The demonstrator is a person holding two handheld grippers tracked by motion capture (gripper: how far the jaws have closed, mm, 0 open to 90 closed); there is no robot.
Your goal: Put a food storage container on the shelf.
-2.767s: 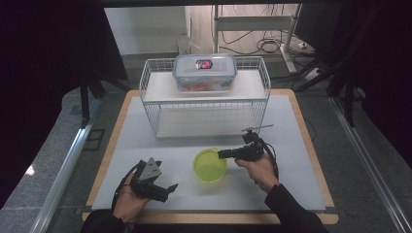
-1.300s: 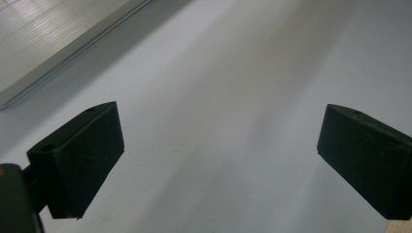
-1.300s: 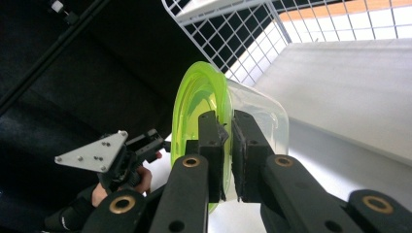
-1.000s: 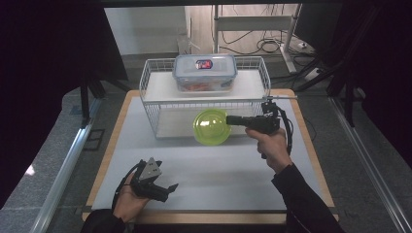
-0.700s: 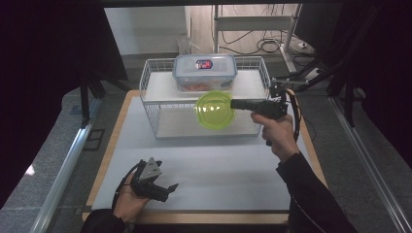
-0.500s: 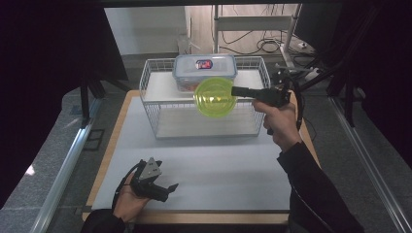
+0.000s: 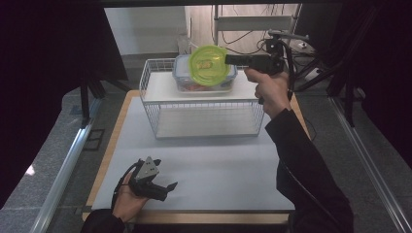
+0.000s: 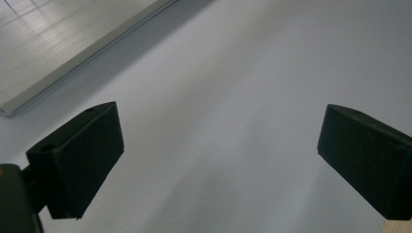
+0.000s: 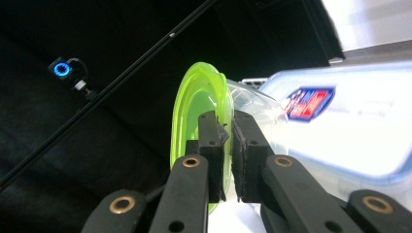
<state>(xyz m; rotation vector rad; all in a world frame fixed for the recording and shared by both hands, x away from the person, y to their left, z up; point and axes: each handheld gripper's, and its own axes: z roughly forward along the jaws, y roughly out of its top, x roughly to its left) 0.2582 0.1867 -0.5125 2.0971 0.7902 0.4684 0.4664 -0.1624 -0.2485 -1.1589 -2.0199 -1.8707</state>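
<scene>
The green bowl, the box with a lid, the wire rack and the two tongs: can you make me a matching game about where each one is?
Things:
1. green bowl
2. lidded box
3. wire rack
4. left tongs
5. right tongs

Places or states:
A. open, low over the white table near the front edge
B. standing on the table at the back
C. pinched at its rim, tipped on edge in the air
D. sitting on top of the rack's shelf
E. shut on the bowl's rim, up by the rack's top

Pairs: 1-C, 2-D, 3-B, 4-A, 5-E
</scene>
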